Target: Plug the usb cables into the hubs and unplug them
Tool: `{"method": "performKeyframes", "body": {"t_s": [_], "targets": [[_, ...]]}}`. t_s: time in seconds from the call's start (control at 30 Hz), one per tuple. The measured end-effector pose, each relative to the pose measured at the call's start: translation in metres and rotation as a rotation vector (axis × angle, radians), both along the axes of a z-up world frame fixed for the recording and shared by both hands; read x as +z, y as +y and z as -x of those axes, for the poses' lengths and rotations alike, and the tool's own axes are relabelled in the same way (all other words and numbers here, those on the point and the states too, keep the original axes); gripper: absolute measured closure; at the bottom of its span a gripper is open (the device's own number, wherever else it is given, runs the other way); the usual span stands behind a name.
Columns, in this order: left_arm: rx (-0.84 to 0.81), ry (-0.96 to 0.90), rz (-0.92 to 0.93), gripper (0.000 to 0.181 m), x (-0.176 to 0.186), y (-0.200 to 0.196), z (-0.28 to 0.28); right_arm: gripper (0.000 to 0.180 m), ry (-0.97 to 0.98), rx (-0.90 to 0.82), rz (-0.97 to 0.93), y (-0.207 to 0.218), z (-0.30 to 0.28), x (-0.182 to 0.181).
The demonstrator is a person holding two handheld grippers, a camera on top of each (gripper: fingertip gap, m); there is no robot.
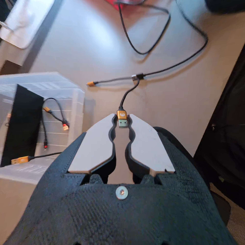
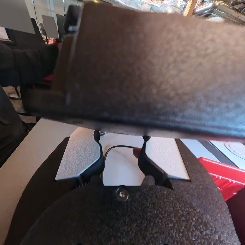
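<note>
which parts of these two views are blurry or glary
Left wrist view: the gold usb plug in the left hand-held gripper is sharp, edges smear, glare on the table. Right wrist view: a blurred dark slab blocks most of it.

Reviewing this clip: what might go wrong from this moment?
1. The left gripper pinches the orange USB plug only at its fingertips, metal end pointing back toward the camera; it may twist or slip, and needs turning before insertion.
2. Its cable loops loosely across the table and could snag.
3. A big dark object blocks most of the right wrist view, hiding the right gripper tips.
</note>
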State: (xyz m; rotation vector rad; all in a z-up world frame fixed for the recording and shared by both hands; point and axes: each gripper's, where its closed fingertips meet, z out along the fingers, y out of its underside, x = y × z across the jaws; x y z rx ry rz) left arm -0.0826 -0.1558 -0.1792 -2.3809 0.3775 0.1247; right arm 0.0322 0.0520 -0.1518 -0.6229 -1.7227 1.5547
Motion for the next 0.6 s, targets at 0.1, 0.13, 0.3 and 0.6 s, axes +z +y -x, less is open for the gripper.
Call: {"method": "performKeyframes", "body": {"t_s": [0.1, 0.13, 0.3, 0.6], "targets": [[-0.006, -0.001, -0.122, 0.166, 0.049, -0.009, 0.006, 0.116, -0.019, -0.005, -0.013, -0.002, 0.003, -0.005], [-0.015, 0.008, -0.156, 0.167, 0.066, -0.011, 0.007, 0.116, -0.026, -0.007, -0.017, -0.002, 0.004, -0.007], [-0.168, 0.035, -0.147, 0.181, 0.090, 0.017, -0.012, 0.116, -0.062, -0.013, -0.022, -0.002, 0.008, -0.015], [-0.252, -0.119, 0.042, 0.180, -0.010, 0.091, -0.022, 0.116, -0.083, -0.045, -0.009, 0.007, 0.011, -0.019]]}}
